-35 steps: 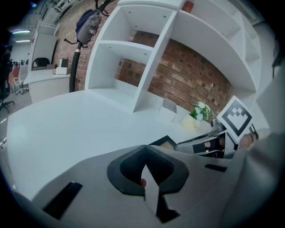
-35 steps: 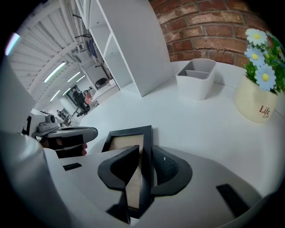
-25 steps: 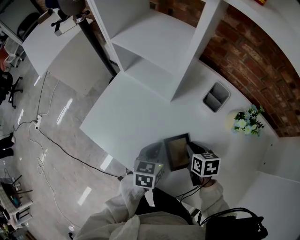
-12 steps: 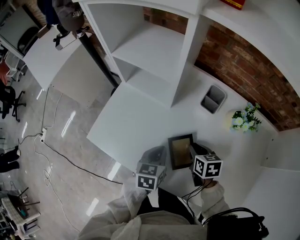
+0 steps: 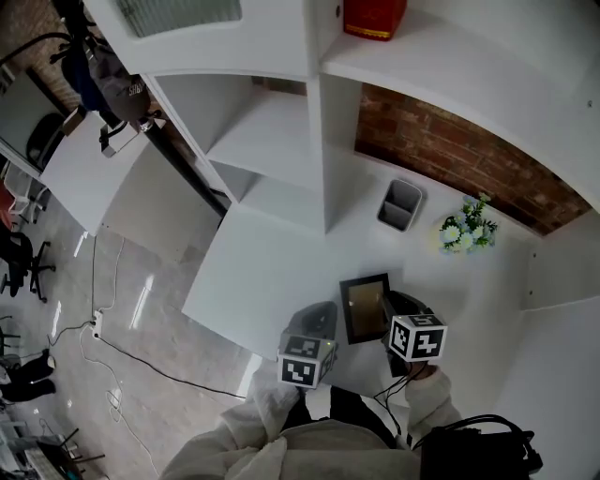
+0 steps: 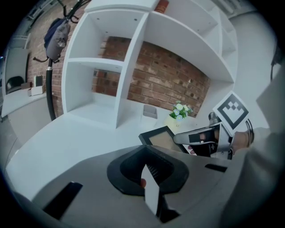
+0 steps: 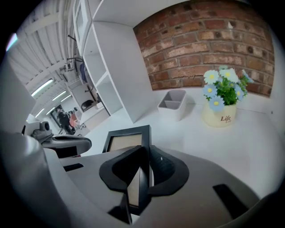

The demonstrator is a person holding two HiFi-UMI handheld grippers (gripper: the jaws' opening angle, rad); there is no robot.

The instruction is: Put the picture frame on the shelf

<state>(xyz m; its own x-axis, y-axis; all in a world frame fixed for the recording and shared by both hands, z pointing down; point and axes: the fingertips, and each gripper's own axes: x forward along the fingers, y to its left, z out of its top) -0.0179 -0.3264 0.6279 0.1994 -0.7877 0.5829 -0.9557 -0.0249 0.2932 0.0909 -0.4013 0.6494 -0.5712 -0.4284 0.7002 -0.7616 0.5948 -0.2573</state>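
A person at a white surface (image 5: 272,272) grips a dark-edged picture frame (image 7: 127,142) in the right tool (image 7: 141,174), whose jaws are clamped on the frame's right-hand edge. The frame's tan face is turned up and toward the person. It sits between the two tools near the front of the surface, well apart from the white shelf unit (image 5: 281,141) behind it. Whether its lower edge touches the surface cannot be told.

The left tool (image 6: 150,189) is just beside the frame on the person's left. Its jaws are drawn together with nothing between them.

Further back on the surface, close to the shelf unit's upright panel, stands a grey open-topped bin (image 7: 173,103) split into two compartments; only its own grey walls show inside.

To the bin's right, in front of the brick wall (image 7: 213,40), is a cream pot (image 7: 220,118) marked "Life". It holds a bunch of white and pale blue flowers (image 7: 225,87) with green leaves.

A red container (image 5: 373,17) sits on the upper shelf; its contents cannot be seen.

Off to the person's left, a second white table (image 5: 103,178) stands on the glossy floor, with cables (image 5: 103,309) trailing beside it.
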